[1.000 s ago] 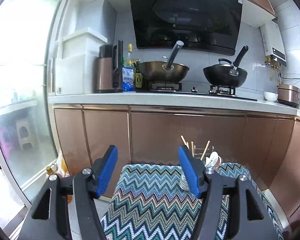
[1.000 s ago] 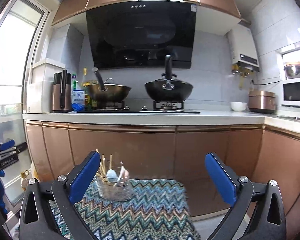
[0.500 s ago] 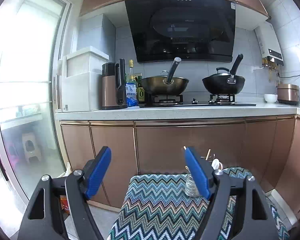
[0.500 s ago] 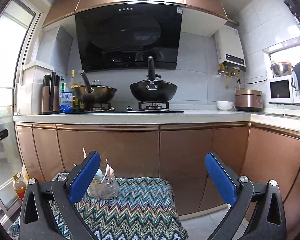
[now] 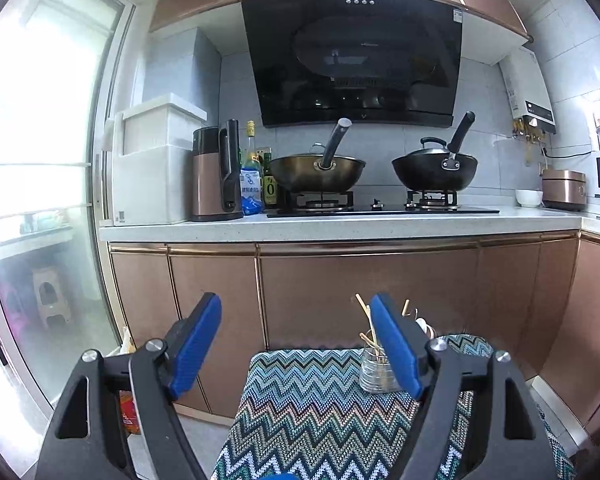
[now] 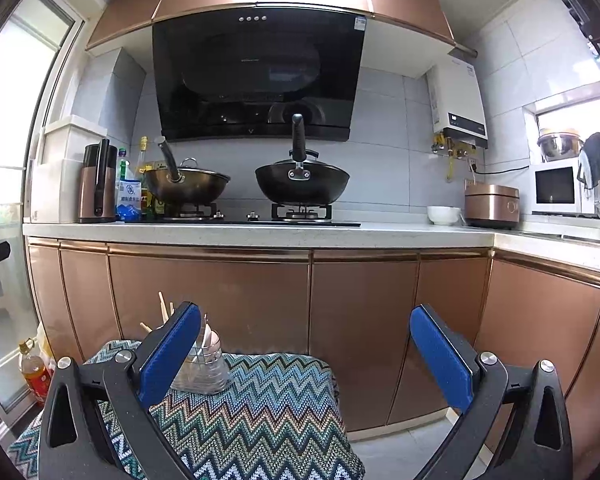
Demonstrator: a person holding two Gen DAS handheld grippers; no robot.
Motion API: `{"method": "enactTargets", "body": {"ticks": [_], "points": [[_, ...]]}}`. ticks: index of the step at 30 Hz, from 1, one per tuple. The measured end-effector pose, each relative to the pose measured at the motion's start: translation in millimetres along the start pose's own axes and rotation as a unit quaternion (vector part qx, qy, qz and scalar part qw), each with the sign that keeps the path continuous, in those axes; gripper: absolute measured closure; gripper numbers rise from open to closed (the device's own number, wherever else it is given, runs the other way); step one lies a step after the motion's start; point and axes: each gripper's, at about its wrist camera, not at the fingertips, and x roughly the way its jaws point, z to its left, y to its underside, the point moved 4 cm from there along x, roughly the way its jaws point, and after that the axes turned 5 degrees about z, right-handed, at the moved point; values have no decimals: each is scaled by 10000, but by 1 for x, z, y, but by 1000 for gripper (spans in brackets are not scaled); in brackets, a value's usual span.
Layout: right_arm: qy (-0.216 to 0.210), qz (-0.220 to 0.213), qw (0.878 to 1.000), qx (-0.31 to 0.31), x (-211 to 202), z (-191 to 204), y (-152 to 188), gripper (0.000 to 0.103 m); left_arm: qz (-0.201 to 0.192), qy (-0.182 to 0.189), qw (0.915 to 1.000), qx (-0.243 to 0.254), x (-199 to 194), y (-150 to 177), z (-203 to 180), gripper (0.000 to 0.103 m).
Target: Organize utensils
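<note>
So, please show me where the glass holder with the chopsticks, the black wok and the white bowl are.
glass holder [image 6: 204, 372]: right wrist view, on its clear wall.
black wok [image 6: 302, 188]: right wrist view, on its dark side.
white bowl [image 6: 443, 215]: right wrist view, on its outer side.

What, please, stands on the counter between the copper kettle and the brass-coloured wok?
Between the kettle and the wok stand a few bottles and a blue-and-white bag. Both wrist views show this, the left more clearly.
</note>
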Motion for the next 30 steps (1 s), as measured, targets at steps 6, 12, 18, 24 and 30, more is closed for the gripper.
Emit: {"method": "enactTargets", "body": {"ticks": [6,12,18,24,30], "points": [[8,21,10000,-23,1,1,1,0,67,17,10000,16,2,3,3,27],[41,17,10000,-42,2,0,0,0,66,18,10000,-17,3,2,6,27],[46,-57,9999,-92,-2,3,-3,0,-12,-9,10000,-77,1,-1,11,27],[18,-105,9998,-154,-4,5,-7,0,-43,-34,9999,-101,-3,-3,12,27],[4,-119,9998,-160,-5,6,-7,0,-47,-61,9999,-100,-4,-4,14,27]]}}
